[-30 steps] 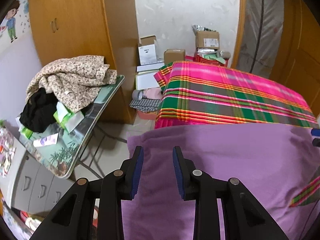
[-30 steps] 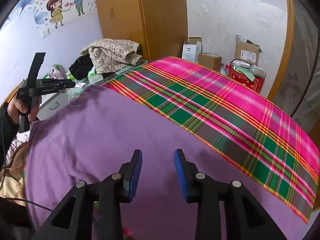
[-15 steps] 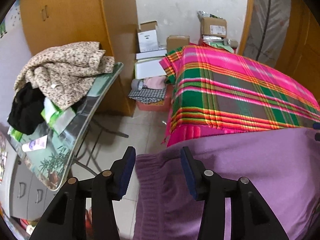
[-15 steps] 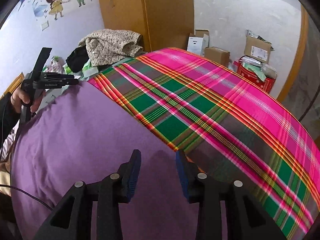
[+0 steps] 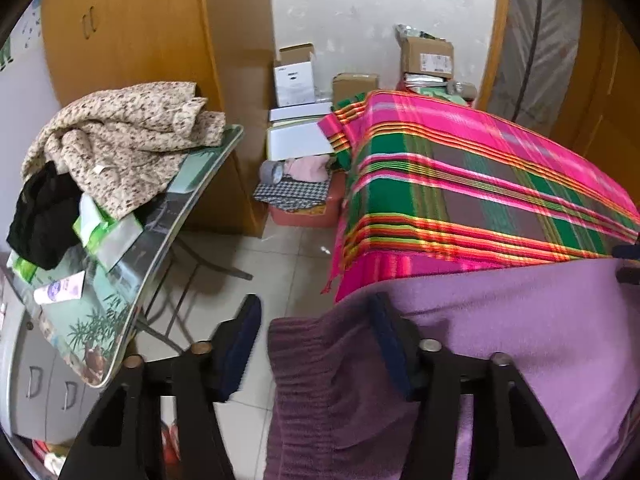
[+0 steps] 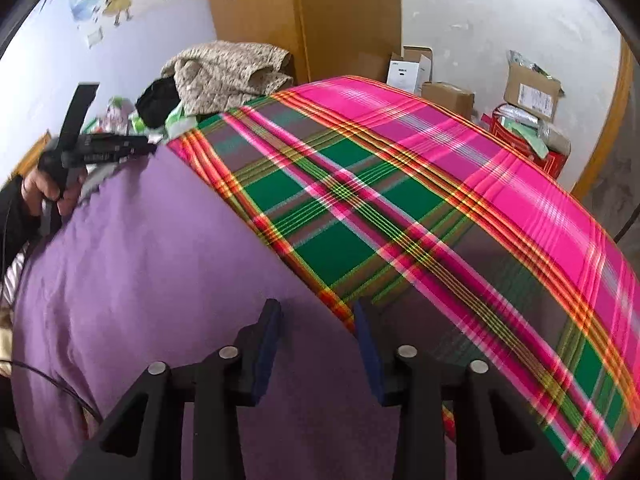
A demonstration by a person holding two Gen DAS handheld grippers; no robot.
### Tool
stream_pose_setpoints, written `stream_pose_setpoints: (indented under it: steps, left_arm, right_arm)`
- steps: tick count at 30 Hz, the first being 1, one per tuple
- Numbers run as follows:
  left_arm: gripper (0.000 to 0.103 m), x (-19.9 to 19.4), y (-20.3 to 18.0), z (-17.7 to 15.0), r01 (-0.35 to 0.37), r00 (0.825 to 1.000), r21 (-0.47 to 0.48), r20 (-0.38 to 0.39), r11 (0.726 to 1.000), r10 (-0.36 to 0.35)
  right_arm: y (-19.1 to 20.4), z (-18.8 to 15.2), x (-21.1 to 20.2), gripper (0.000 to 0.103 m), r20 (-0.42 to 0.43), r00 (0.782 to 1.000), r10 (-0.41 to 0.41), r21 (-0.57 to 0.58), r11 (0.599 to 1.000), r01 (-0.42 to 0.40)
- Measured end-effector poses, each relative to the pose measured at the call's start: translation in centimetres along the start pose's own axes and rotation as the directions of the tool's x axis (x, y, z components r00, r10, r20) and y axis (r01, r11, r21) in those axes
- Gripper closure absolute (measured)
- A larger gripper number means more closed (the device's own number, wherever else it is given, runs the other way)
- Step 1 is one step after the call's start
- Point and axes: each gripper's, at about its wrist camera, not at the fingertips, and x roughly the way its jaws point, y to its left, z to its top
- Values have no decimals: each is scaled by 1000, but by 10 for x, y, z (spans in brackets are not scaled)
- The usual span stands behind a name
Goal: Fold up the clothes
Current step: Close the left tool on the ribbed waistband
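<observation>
While both grippers dropped to the purple garment (image 6: 160, 280), its edges slid between the jaws. Left gripper (image 5: 316, 336) and right gripper (image 6: 316, 332) are closing, not yet pinching; a fold lift looks next.

The purple garment (image 5: 500, 340) runs off the frame's bottom edge; plaid blanket (image 6: 440, 200) hides the bed.

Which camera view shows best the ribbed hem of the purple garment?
The left wrist view: the ribbed hem of the purple garment lies between the closing left claw fingers. The right wrist view shows only smooth purple cloth.
</observation>
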Motion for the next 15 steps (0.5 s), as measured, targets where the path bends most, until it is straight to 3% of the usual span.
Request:
stream_pose_setpoints:
  steps: [1,2,3,4,7,15]
  left_arm:
    - [64,0,-3,0,6,1000,12,4,1000,-6]
    - [71,0,-5,0,13,1000,23,8,1000,-13]
    - [90,-1,-8,0,22,1000,37,10,999,-22]
    - [95,-1,-14,0,25,1000,55,12,998,-26]
    - [101,-1,-30,-1,-39,999,129,31,991,35]
    - [102,-27,-24,-2,-43,994,109,105,993,31]
  right_arm:
    - [4,0,0,95,-3,1000,-4,-16,1000,4]
    - [7,1,0,96,-5,1000,-14,-32,999,14]
    - [10,1,-1,97,-7,1000,-24,-44,999,23]
    - [12,2,-1,97,-8,999,-33,-55,998,33]
    - [13,1,-6,98,-1,999,-42,-44,998,42]
    - [29,4,-45,98,84,995,-53,-59,997,58]
